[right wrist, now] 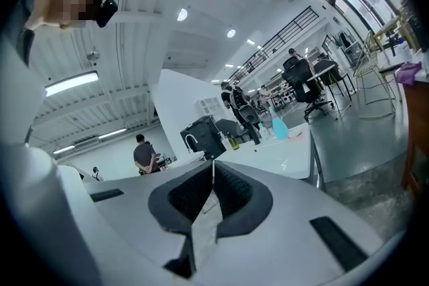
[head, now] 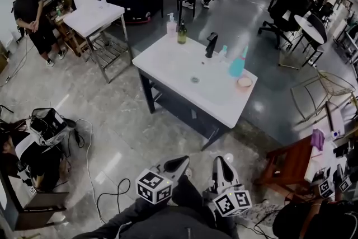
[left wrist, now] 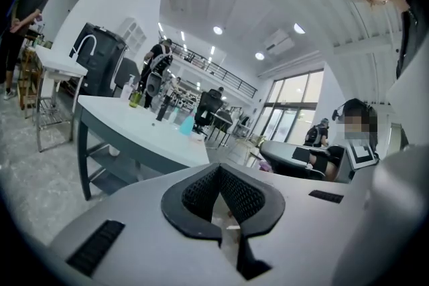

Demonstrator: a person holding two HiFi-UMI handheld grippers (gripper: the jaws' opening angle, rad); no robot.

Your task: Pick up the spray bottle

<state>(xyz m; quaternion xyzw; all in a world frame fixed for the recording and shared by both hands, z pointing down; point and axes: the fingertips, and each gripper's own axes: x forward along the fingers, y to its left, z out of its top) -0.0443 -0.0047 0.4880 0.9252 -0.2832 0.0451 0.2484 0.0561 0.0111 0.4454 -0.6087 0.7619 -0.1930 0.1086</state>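
The teal spray bottle (head: 238,65) stands upright near the right end of the white sink counter (head: 179,73), next to a small pink dish (head: 244,82). It shows small and far off in the left gripper view as the spray bottle (left wrist: 186,124), and likewise in the right gripper view as the spray bottle (right wrist: 279,128). My left gripper (head: 183,160) and right gripper (head: 219,160) are side by side low in the head view, well short of the counter and pointing toward it. The left gripper (left wrist: 220,168) and right gripper (right wrist: 213,163) are both shut with nothing between the pads.
On the counter also stand a black faucet (head: 211,45), a pink soap dispenser (head: 171,25) and a green bottle (head: 182,32). A second white sink table (head: 92,17) is at the back left near a standing person (head: 33,14). Cables (head: 103,196) lie on the floor; a wooden stool (head: 288,168) is at right.
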